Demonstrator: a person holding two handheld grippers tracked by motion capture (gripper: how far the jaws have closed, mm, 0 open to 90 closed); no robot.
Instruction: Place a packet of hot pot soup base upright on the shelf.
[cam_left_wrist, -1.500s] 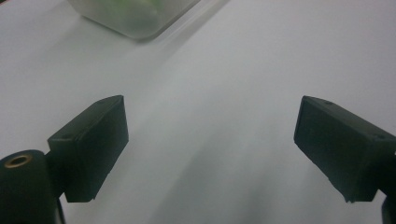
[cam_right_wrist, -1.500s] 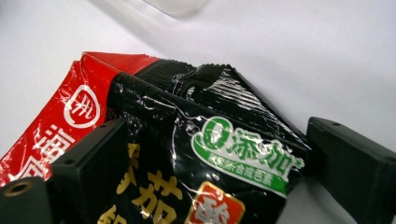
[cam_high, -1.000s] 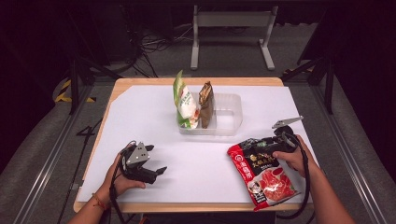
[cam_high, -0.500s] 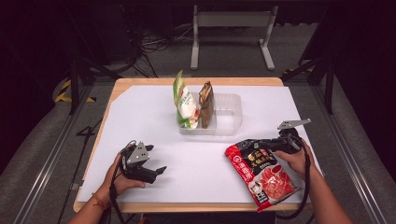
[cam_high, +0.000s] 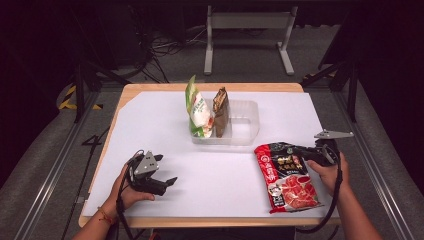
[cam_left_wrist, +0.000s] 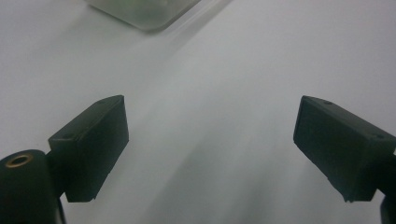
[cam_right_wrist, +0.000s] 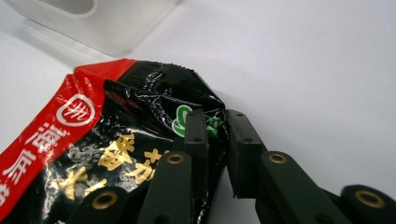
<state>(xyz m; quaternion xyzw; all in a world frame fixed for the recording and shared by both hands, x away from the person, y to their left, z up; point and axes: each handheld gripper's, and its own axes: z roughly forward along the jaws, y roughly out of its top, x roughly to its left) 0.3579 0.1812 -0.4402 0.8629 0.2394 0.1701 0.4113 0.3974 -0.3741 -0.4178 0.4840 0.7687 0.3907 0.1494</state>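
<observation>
While the right gripper (cam_right_wrist: 217, 135) pinches the red bag (cam_high: 287, 175) near the tabletop's right edge & the left gripper (cam_high: 150, 175) idles spread, lift slow toward the bin (cam_high: 245, 125), w/o tearing the crimped corner.

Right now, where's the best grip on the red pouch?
Its top right corner, from the right. The red pouch lies flat, so only a thin edge fits between jaws. The right gripper is already shut on that crinkled corner, nearest the person's right hand.
</observation>
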